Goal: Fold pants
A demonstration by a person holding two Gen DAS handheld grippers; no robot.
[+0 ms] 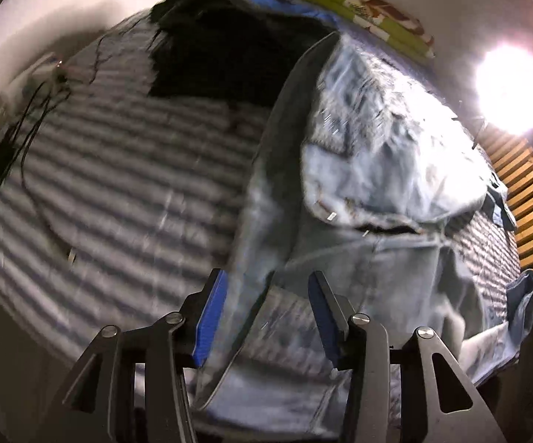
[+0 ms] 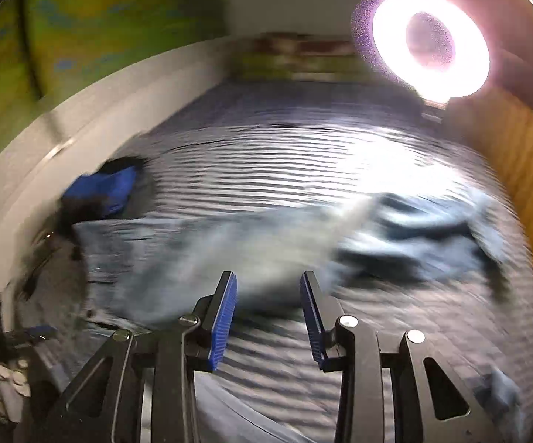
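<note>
- The pale blue jeans (image 1: 369, 155) lie spread on the bed (image 1: 126, 192), which has a striped grey-and-white cover with soft ridges; a flat bed gives room for folding.
- The left gripper (image 1: 266, 317) hangs just over the near edge of the jeans. Its jaws stand apart and the denim passes between them, but the blue ribbed pads (image 1: 211, 317) do not press on it.
- The right gripper (image 2: 268, 317) is also spread and holds nothing. The striped cover shows between its jaws, and the jeans lie just beyond, very blurred.
- The denim looks thick and faded, with stitched seams, a pocket and a dark slit across it.
- A heap of dark clothes (image 1: 222, 48) lies at the far end of the bed, probably waiting for folding.
- A ring lamp (image 2: 430, 42) shines hard on the cloth.
</note>
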